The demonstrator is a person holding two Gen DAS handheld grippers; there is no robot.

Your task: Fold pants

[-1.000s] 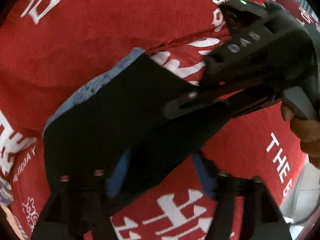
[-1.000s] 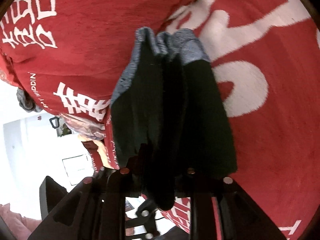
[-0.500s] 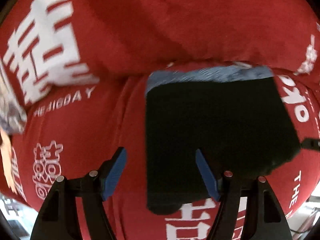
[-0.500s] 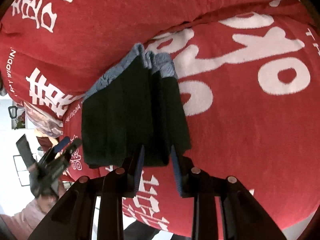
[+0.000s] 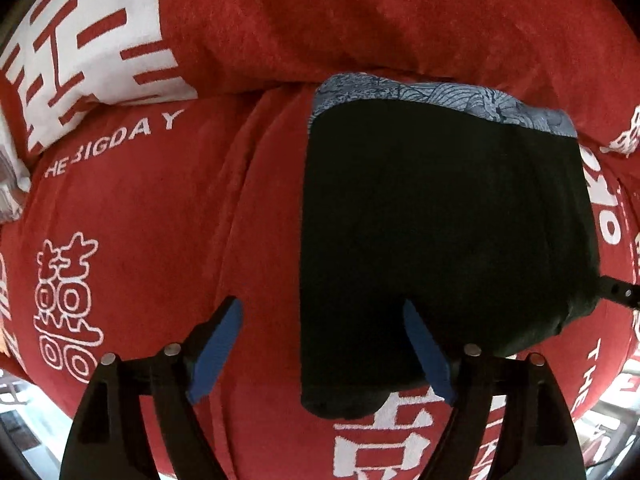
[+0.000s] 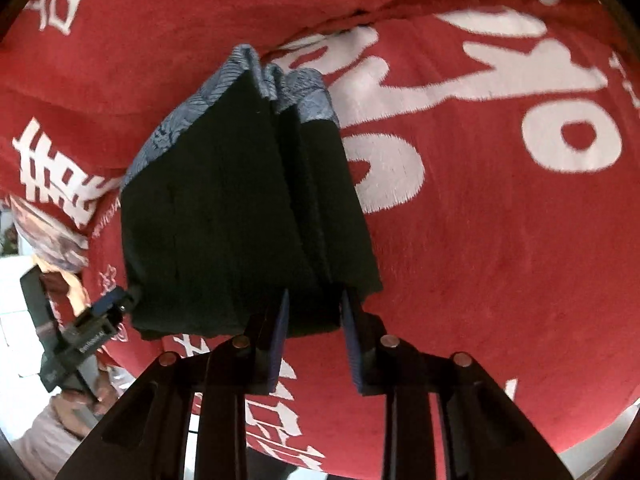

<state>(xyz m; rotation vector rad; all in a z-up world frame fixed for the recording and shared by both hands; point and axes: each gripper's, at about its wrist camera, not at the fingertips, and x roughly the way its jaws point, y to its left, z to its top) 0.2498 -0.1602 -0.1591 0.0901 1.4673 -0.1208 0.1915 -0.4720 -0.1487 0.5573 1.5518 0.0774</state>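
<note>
A: What lies around the pants (image 5: 444, 236)?

B: A red blanket (image 5: 248, 32) with white characters and lettering covers everything beneath them. In the right wrist view a folded bundle, dark with a grey-blue patterned waistband (image 6: 188, 112) at the far end, sits on it. At the far left a person's hand (image 6: 86, 398) grips the left gripper (image 6: 108, 304), whose tip is just beside the bundle's near left corner.

A: And the left gripper's own view?

B: The left gripper (image 5: 320, 354) is spread wide. Its right blue pad (image 5: 426, 356) overlaps the pants' near edge; the left pad is over bare blanket. It holds nothing.

A: The right one?

B: The right gripper (image 6: 314, 330) is partly open, the fingers either side of the bundle's near edge. Whether they touch the cloth, I cannot tell.
</note>
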